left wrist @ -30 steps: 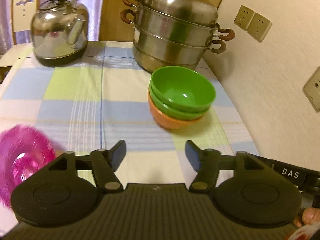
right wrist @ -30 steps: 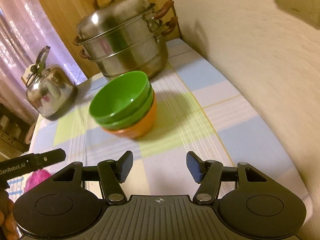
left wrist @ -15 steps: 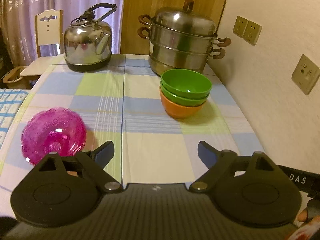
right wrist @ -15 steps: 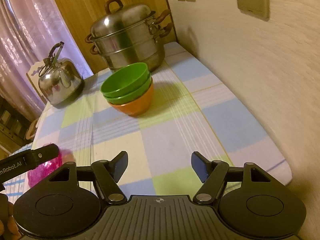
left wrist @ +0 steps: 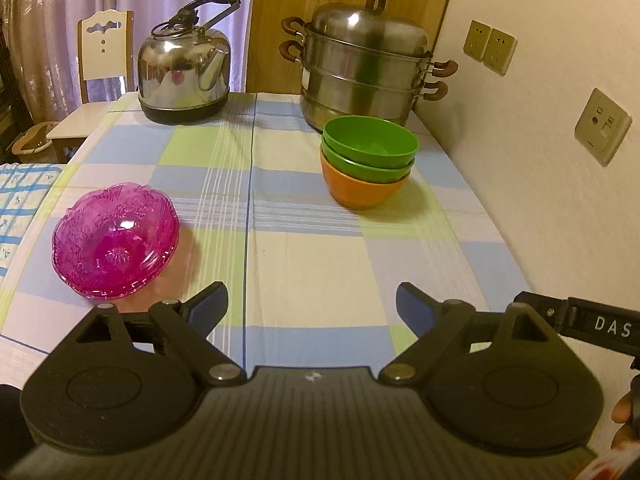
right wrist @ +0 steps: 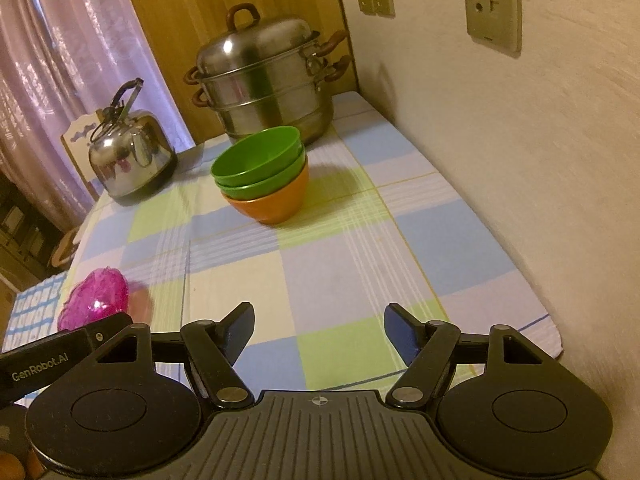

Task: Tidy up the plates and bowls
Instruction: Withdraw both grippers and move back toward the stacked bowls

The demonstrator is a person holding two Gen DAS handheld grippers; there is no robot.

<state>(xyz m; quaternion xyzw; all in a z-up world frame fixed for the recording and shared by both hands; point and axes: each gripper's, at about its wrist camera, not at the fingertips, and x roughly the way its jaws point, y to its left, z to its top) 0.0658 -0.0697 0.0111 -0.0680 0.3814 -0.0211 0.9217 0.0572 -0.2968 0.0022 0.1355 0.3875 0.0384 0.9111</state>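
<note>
Two green bowls are nested in an orange bowl at the far right of the checked tablecloth; the stack also shows in the right wrist view. A stack of pink glass dishes sits at the near left, partly hidden in the right wrist view. My left gripper is open and empty above the near edge. My right gripper is open and empty, well back from the bowls.
A steel kettle stands at the far left and a tiered steel steamer pot at the far right behind the bowls. A wall with sockets runs along the table's right side. A chair stands beyond the table.
Both grippers have pulled back and up from the bowl stack, so more of the table shows. The left jaws have opened wider. The pink dishes came fully into the left view.
</note>
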